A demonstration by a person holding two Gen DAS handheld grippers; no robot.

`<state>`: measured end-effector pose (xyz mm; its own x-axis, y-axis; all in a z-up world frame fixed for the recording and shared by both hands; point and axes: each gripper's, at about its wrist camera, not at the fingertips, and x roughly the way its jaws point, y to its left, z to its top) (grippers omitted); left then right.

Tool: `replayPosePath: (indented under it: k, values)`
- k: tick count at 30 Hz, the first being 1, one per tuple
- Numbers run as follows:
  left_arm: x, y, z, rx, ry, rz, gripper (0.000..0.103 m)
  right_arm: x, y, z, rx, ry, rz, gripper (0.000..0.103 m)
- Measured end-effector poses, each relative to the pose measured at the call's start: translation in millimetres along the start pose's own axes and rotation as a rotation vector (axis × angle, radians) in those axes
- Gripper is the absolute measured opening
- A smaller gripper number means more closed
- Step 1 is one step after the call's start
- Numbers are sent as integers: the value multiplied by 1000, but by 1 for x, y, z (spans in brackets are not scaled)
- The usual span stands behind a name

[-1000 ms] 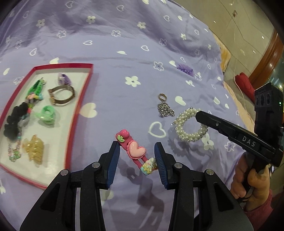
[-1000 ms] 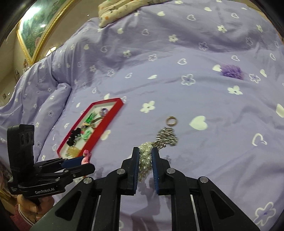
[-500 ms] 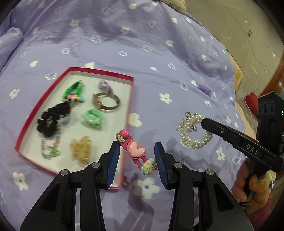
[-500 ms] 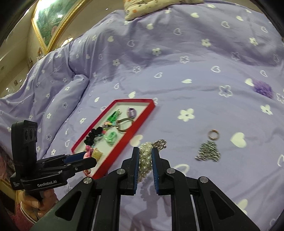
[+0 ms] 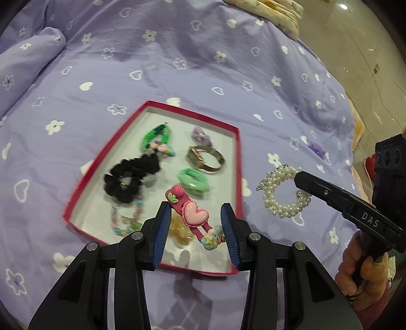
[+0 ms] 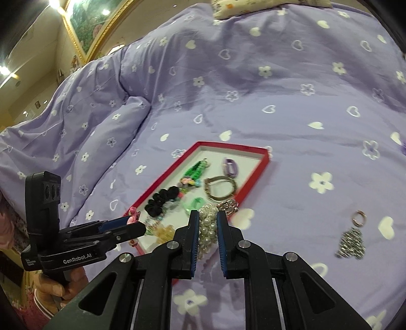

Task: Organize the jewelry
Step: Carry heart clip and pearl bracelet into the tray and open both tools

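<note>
My left gripper (image 5: pixel 195 228) is shut on a pink heart hair clip (image 5: pixel 194 215) and holds it above the near end of the red tray (image 5: pixel 238 157). My right gripper (image 6: pixel 207 232) is shut on a white pearl bracelet (image 6: pixel 208 226), held in the air just right of the tray (image 6: pixel 265 158). The bracelet also shows in the left wrist view (image 5: pixel 276 200), hanging from the right gripper's fingers (image 5: pixel 330 195). The tray holds a black scrunchie (image 5: pixel 129 177), green hair ties (image 5: pixel 194 179), a metal bangle (image 5: pixel 205 158), a green braided band and a beaded bracelet.
A silver chain with a ring (image 6: pixel 351 240) lies on the purple bedspread (image 6: pixel 279 88) to the right of the tray. A small purple flower piece (image 5: pixel 316 148) lies further right. A folded cloth (image 5: pixel 274 12) sits at the bed's far edge.
Both grippers have carried their pieces left towards the tray. The hair clip is now over the tray's near end and the pearl bracelet hangs beside its right rim.
</note>
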<state>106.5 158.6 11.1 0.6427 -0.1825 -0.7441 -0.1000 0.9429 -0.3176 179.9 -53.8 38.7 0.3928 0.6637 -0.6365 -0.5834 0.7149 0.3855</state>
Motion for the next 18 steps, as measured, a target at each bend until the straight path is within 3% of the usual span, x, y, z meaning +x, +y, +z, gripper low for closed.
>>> replayPosePath:
  k: [18]
  values:
    - [34, 55, 30, -1, 28, 129, 39, 84, 21, 23, 19, 50, 71, 13]
